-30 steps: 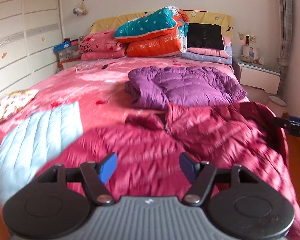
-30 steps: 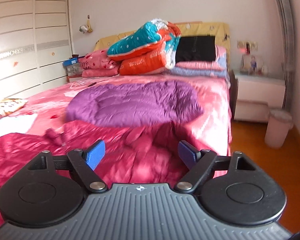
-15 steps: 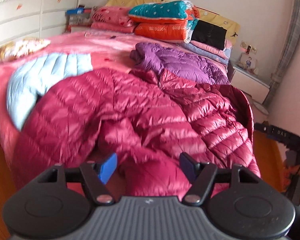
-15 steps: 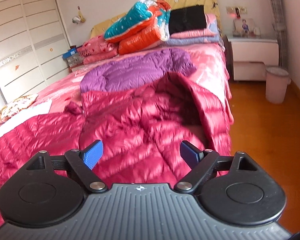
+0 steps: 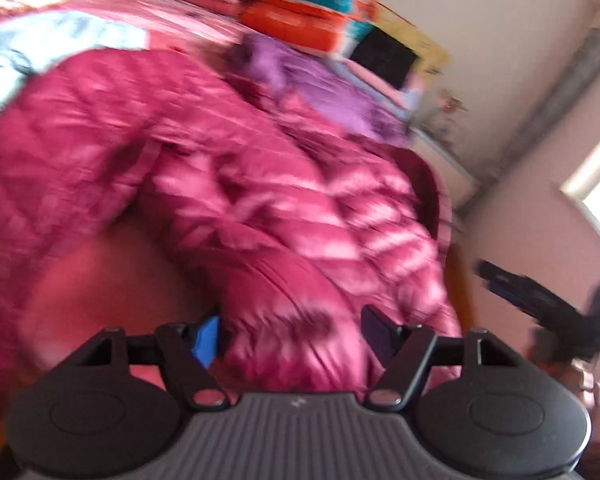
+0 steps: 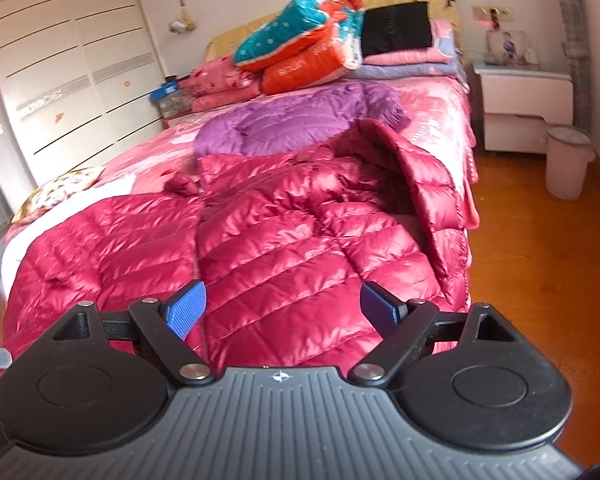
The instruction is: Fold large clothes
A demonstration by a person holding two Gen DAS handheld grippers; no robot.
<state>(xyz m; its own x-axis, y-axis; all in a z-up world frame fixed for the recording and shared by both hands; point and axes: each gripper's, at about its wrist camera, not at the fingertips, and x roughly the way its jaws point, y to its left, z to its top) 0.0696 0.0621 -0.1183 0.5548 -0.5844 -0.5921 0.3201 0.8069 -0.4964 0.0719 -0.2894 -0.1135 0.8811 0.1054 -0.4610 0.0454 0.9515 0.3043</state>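
A shiny red down jacket [image 6: 300,240] lies spread across the foot of the pink bed [image 6: 432,108], its right side hanging over the bed's edge. In the left wrist view the picture is tilted and blurred. There my left gripper [image 5: 290,336] sits low at the near hem of the red jacket [image 5: 260,184], its jaws opening, with a bulge of the jacket between the blue pads and no visible pinch. My right gripper [image 6: 283,308] is open just above the jacket's near edge, its pads apart from the fabric.
A purple down jacket [image 6: 300,120] lies behind the red one, and a light blue one [image 5: 60,40] to its left. Folded quilts [image 6: 308,44] are piled at the headboard. A nightstand [image 6: 524,108] and pink bin [image 6: 568,164] stand on the wooden floor [image 6: 540,260] to the right.
Both grippers have come in lower over the red jacket's near edge. The left one dipped and rolled, so its view is tilted, and jacket fabric now sits between its pads.
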